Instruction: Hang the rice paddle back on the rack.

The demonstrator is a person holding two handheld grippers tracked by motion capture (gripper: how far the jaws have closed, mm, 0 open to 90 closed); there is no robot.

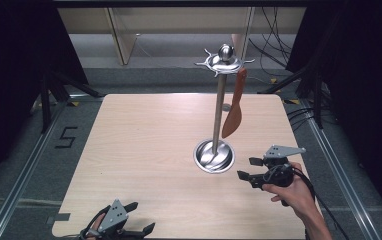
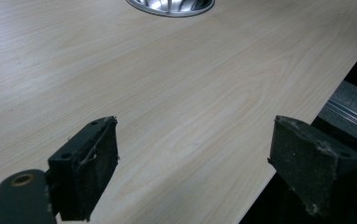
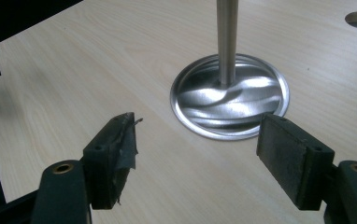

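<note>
Since the table (image 1: 144, 150) carries just the steel utensil stand (image 1: 219, 107), with one brown spatula (image 1: 234, 107) hanging from a hook on its top ring (image 1: 224, 62) on the right side, my read is the spatula is what's being worked: either it's just hung or it's next to come off. Can't say which.

If it's a pick: right gripper (image 1: 251, 168) is closest, sitting released just right of the stand's base dish (image 3: 230, 95), jaws spread wide with nothing between them. Lift it up along the pole (image 3: 226, 42), close on the spatula's flat blade or lower handle, then raise to clear the hook before pulling outward. Don't yank sideways; the stand looks top-heavy and could tip.

Left gripper (image 1: 129, 227) is also released and empty, parked at the near table edge, well apart from the stand.

Hard to make out: the hook-to-handle contact at the ring is too small to read. Left hand is mostly cut off at the bottom edge of the high view.
</note>
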